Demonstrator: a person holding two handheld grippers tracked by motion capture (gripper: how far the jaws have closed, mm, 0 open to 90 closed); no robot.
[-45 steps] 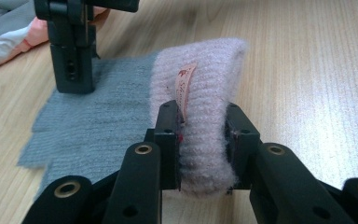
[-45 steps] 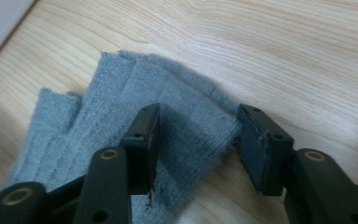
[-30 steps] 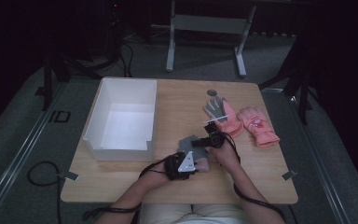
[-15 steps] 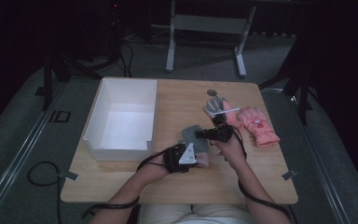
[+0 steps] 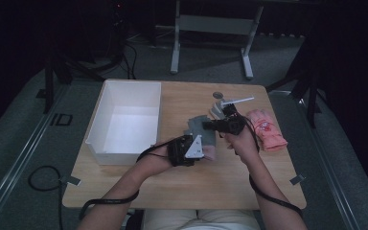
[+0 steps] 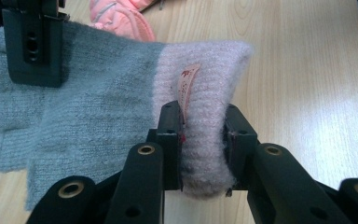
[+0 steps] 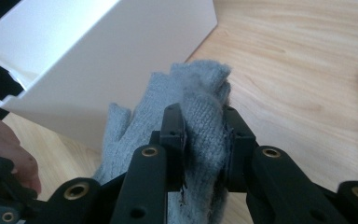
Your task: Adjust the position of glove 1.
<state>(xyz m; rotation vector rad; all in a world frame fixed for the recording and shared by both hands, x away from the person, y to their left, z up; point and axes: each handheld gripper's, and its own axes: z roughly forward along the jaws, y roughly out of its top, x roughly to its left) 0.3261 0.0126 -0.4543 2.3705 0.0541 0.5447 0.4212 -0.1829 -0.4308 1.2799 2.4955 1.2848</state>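
Gripping one grey glove (image 5: pixel 202 130) at both ends, the left gripper (image 6: pixel 204 140) clamps its pink cuff, the right gripper (image 7: pixel 204 140) its fingers. It hangs near the white bin (image 5: pixel 106 120); binning it seems left, and the pink glove (image 5: pixel 267 134) lies untouched.

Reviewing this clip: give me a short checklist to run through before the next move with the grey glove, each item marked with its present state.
1. Left claw clamped on the pink cuff of the grey glove: ok.
2. Right claw clamped on the glove's grey finger end: ok.
3. Glove clear of the tabletop: cannot tell.
4. White bin open, nothing seen inside: ok.
5. Pink glove lies apart on the table, not caught up: ok.
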